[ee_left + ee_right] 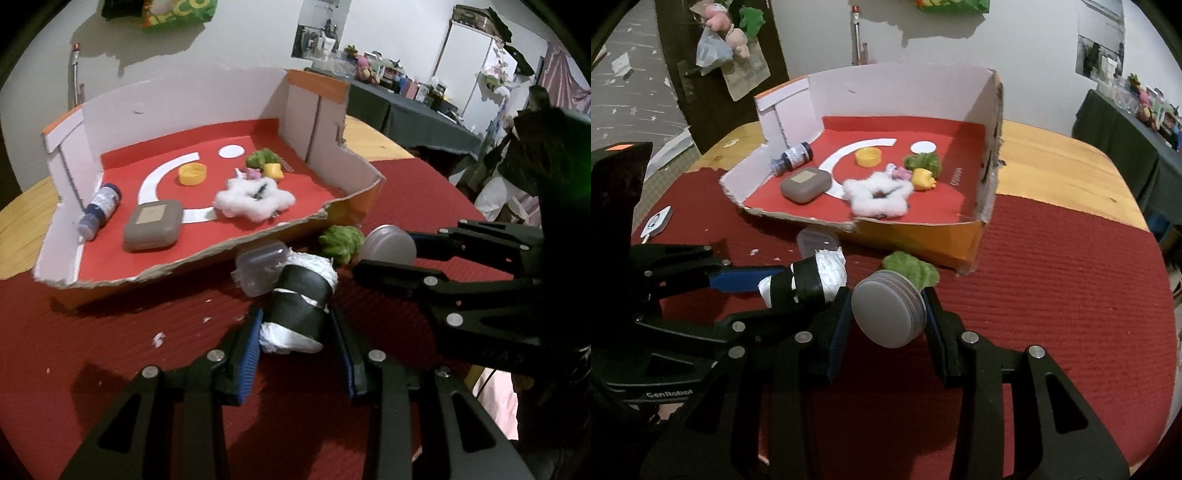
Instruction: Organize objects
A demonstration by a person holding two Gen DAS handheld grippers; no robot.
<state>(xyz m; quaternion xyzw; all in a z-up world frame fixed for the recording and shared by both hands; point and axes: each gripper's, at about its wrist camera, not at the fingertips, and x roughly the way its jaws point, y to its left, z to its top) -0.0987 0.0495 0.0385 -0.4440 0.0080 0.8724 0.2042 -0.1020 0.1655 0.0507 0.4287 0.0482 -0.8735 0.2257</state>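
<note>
Nearest the left wrist lens we find the left gripper (295, 332), its jaws clenched on a black roll (301, 299) wrapped in white bands, with crumpled white material showing at both ends. In the right wrist view the right gripper (886, 314) has its jaws clenched on a grey round lid (888, 308), gripped across its ribbed edge with the flat face toward the camera.

Both held items sit above the red mat (1052, 295) that covers part of the wooden table (1052, 155). We note the two grippers close beside each other; in the right wrist view the roll lies at about 9 o'clock of the lid.

On the mat, at 12 o'clock of the roll in the left wrist view, rests a small clear plastic case (260, 264). A green fuzzy piece (340, 242) lies just beside the torn front wall of the cardboard tray (332, 110).

Inside the tray, on its red floor, we record:
- a grey soap-shaped case (153, 223) toward 9 o'clock,
- a small blue-capped bottle (99, 210) on its side against the left wall,
- a yellow cap (192, 173) near centre,
- a white fluffy star-shaped piece (255, 201),
- a second green fuzzy piece (262, 157) and a small yellow piece (273, 170) toward 1 o'clock.

White scraps (159, 338) lie scattered on the mat.
</note>
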